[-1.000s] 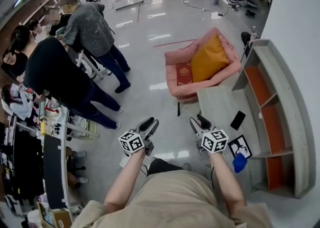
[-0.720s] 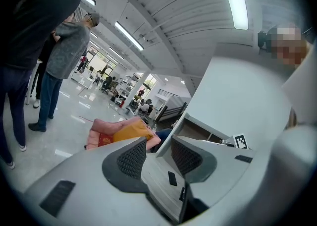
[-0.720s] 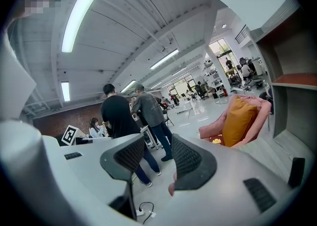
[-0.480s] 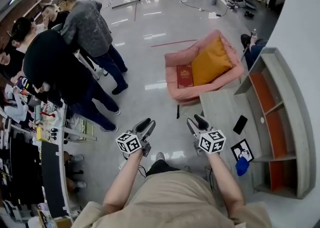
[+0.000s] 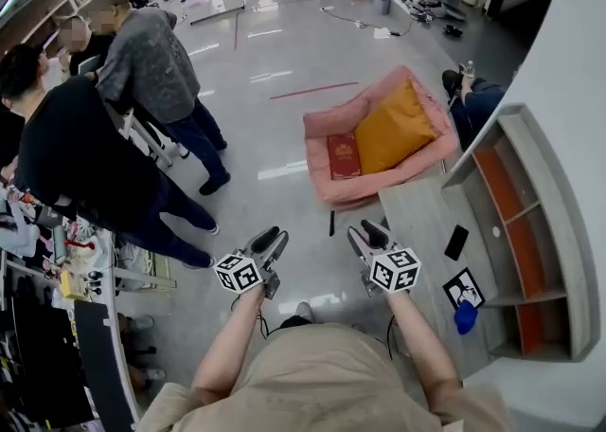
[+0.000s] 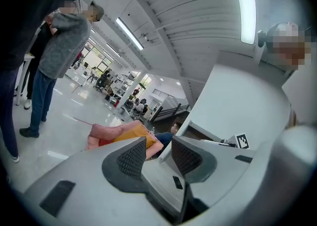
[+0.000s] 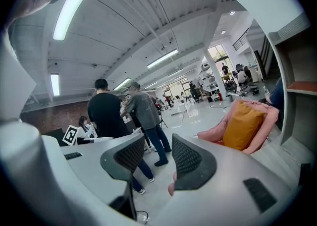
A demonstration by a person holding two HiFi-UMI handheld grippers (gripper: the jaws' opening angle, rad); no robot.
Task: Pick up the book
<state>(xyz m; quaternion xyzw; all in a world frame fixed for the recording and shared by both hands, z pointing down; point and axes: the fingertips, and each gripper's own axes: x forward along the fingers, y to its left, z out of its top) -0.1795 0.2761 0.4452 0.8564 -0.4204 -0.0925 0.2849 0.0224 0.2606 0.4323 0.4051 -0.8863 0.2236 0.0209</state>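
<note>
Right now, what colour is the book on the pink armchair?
The book is dark red; the head view shows it best.

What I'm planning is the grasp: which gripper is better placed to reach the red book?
Right, probably. The right gripper is nearer the red book on the pink armchair and points toward it; the left gripper sits farther off. Both empty.

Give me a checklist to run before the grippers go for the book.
1. Book in sight, lying flat on the pink armchair seat: ok.
2. Book's cover clear of the yellow cushion beside it: ok.
3. Left gripper jaws apart, nothing between: ok.
4. Right gripper jaws apart, nothing between: ok.
5. Grippers at the book: not ok, floor lies between.
6. Jaws wide enough for the book: cannot tell.
</note>
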